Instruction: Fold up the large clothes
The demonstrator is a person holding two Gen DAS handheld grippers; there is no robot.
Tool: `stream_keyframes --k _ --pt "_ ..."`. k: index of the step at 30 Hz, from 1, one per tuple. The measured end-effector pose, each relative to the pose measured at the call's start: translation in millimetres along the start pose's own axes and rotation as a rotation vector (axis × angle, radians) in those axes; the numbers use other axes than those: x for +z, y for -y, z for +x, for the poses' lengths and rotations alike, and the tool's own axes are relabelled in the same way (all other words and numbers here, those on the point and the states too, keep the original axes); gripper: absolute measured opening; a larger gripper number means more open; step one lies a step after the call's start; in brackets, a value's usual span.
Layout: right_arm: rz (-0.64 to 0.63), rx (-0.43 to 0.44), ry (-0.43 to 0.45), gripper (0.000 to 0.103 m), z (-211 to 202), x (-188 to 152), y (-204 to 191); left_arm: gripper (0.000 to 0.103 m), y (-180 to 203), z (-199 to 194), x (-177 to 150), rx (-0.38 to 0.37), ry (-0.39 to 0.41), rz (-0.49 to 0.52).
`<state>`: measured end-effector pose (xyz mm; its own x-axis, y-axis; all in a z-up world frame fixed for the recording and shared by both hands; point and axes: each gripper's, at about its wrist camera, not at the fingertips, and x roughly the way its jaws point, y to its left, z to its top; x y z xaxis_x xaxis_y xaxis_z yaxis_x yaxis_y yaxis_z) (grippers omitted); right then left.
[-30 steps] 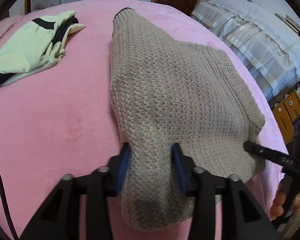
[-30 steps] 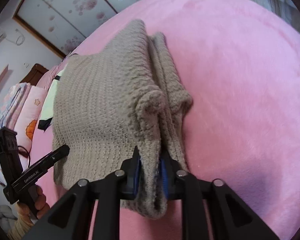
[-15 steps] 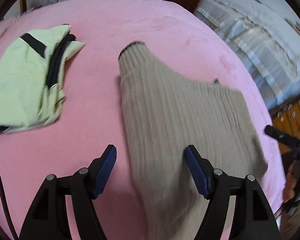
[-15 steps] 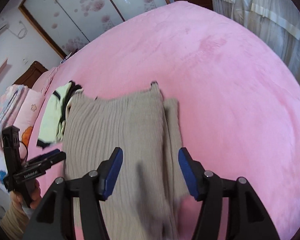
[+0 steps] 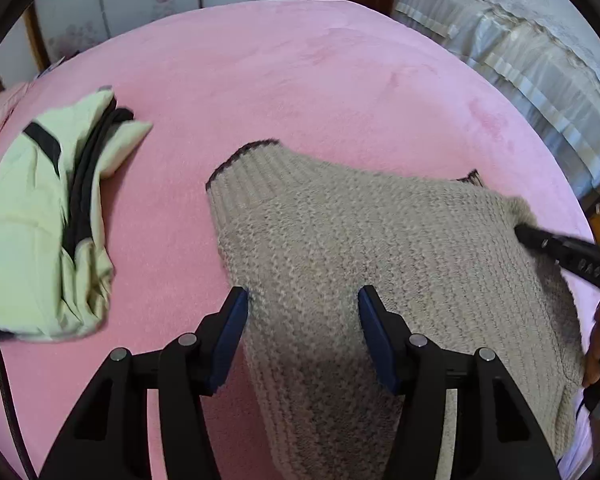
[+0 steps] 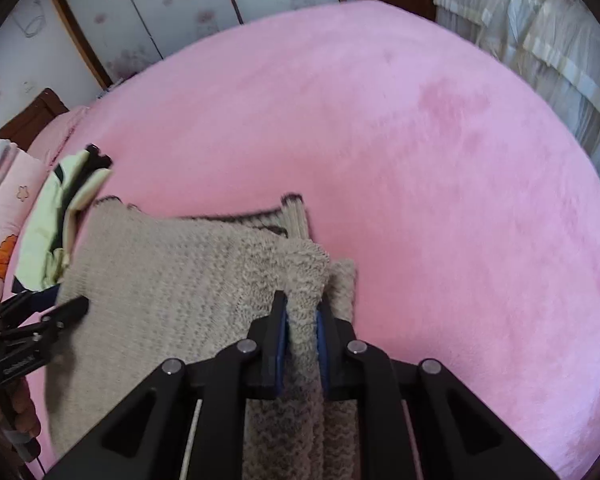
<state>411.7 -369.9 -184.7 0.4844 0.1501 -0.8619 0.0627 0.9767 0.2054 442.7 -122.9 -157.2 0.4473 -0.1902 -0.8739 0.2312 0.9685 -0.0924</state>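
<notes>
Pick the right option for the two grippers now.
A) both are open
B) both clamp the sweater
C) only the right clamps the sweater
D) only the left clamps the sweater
C: the right gripper pinches a fold of the beige sweater, while the left gripper stands open with its fingers spread around the knit.

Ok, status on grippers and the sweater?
Left gripper open over sweater. Right gripper shut on its edge. Green garment lies apart, left.

sweater [image 5: 380, 248] near hem: cut off | right gripper [image 5: 556, 252] tip: seemingly buried in knit
</notes>
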Motion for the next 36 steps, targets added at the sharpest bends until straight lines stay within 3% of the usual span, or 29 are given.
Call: stream_keyframes --k 4,6,7,9,14,16,18,20,23,29,33,36 --pt "0.015 -0.003 0.021 0.019 -1.5 -4.0 3.4 0.058 -3.5 -2.0 -5.4 -0.006 0.041 -0.02" --pt "0.016 -0.039 0.037 0.041 -14.6 -4.6 2.7 0.06 -4.6 -9.7 -7.4 -0.003 0.053 -0.013" --pt "0.02 -0.051 0.038 0.045 -21.6 -4.4 3.7 0.063 -6.1 -12.9 -8.9 0.001 0.053 -0.012" --pt "0.035 -0.057 0.045 0.047 -39.4 -6.0 5.9 0.069 -7.3 -23.5 -8.0 0.015 0.044 -0.013" --pt "0.006 -0.073 0.054 0.047 -90.0 -17.4 -0.7 0.069 -2.7 -64.6 -15.5 0.014 0.041 0.006" --pt "-0.02 -0.093 0.047 0.052 -110.1 -23.3 -8.4 0.07 3.5 -84.5 -21.4 0.002 0.038 0.018" --pt "-0.032 -0.118 0.038 0.063 -123.2 -26.1 -20.7 0.07 8.6 -103.3 -25.7 -0.007 0.036 0.019" --pt "-0.044 -0.121 0.073 0.063 -145.6 -33.2 -29.7 0.071 12.0 -126.3 -29.6 -0.025 0.059 0.007" --pt "-0.053 -0.092 0.129 0.063 -173.9 -43.1 -40.4 0.082 16.4 -152.7 -34.2 -0.024 0.076 -0.003" --pt "-0.119 0.072 0.243 0.065 -223.2 -56.9 -58.7 0.083 30.8 -196.0 -43.8 -0.018 0.106 0.021" --pt "-0.206 0.239 0.183 0.097 -222.5 -62.4 -66.5 0.083 38.5 -219.6 -54.6 -0.024 0.192 0.046" --pt "-0.182 0.277 0.162 0.103 -215.3 -68.0 -61.9 0.083 42.2 -227.9 -61.2 -0.055 0.227 0.054"
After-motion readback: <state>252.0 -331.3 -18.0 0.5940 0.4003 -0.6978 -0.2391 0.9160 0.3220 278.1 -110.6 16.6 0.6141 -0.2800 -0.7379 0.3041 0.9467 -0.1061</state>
